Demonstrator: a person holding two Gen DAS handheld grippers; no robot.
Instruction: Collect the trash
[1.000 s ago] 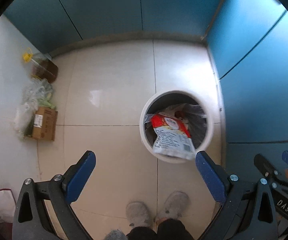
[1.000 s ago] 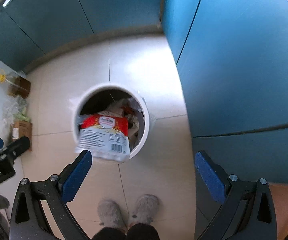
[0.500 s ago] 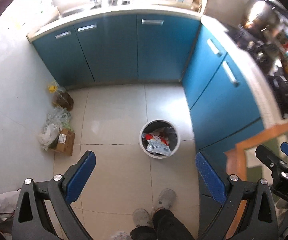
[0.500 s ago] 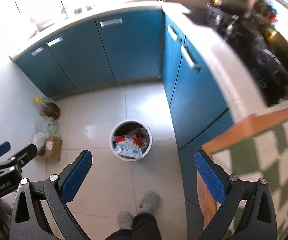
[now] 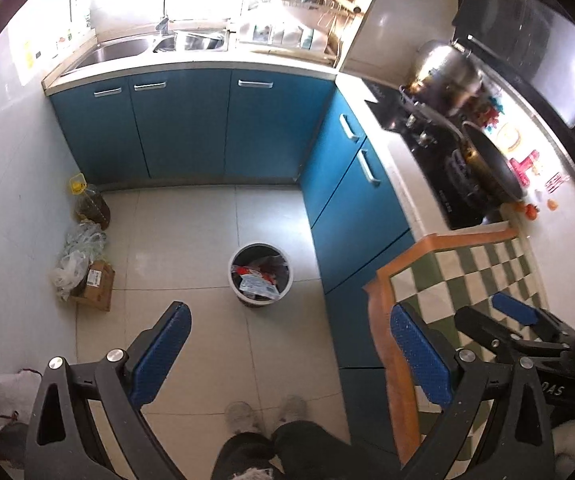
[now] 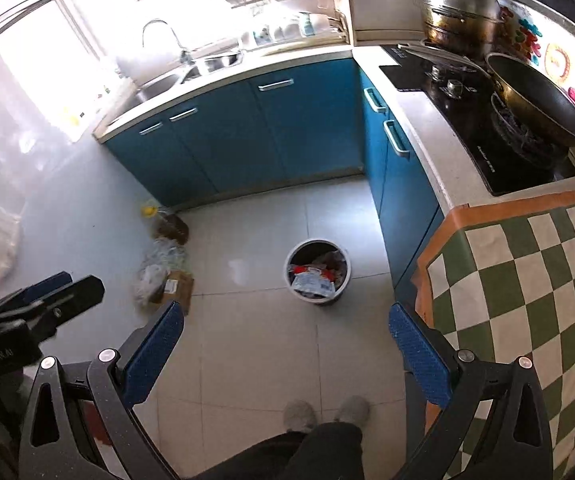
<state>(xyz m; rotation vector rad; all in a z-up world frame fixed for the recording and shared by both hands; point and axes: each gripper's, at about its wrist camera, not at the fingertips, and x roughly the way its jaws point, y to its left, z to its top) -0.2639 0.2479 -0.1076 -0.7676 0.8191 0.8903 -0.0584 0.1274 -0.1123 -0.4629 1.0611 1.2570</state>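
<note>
A white round trash bin (image 5: 286, 264) stands on the tiled floor below both grippers, also in the right wrist view (image 6: 346, 266). A red and white snack wrapper (image 5: 257, 282) lies on top of the rubbish inside it, seen too in the right wrist view (image 6: 311, 280). My left gripper (image 5: 289, 344) is open and empty, high above the floor. My right gripper (image 6: 285, 340) is open and empty, also high above the floor. The right gripper shows at the right edge of the left wrist view (image 5: 515, 320).
Blue cabinets (image 5: 183, 124) line the back and right. A table with a green checked cloth (image 6: 527, 280) is at the right. A cardboard box (image 5: 97, 286), plastic bags (image 5: 75, 252) and an oil bottle (image 5: 91, 208) sit by the left wall. My feet (image 5: 263, 414) are below.
Both grippers have risen far above the bin, which now looks small. The wrapper that hung over the bin's rim now lies inside it. The counters, sink and stove have come into view.
</note>
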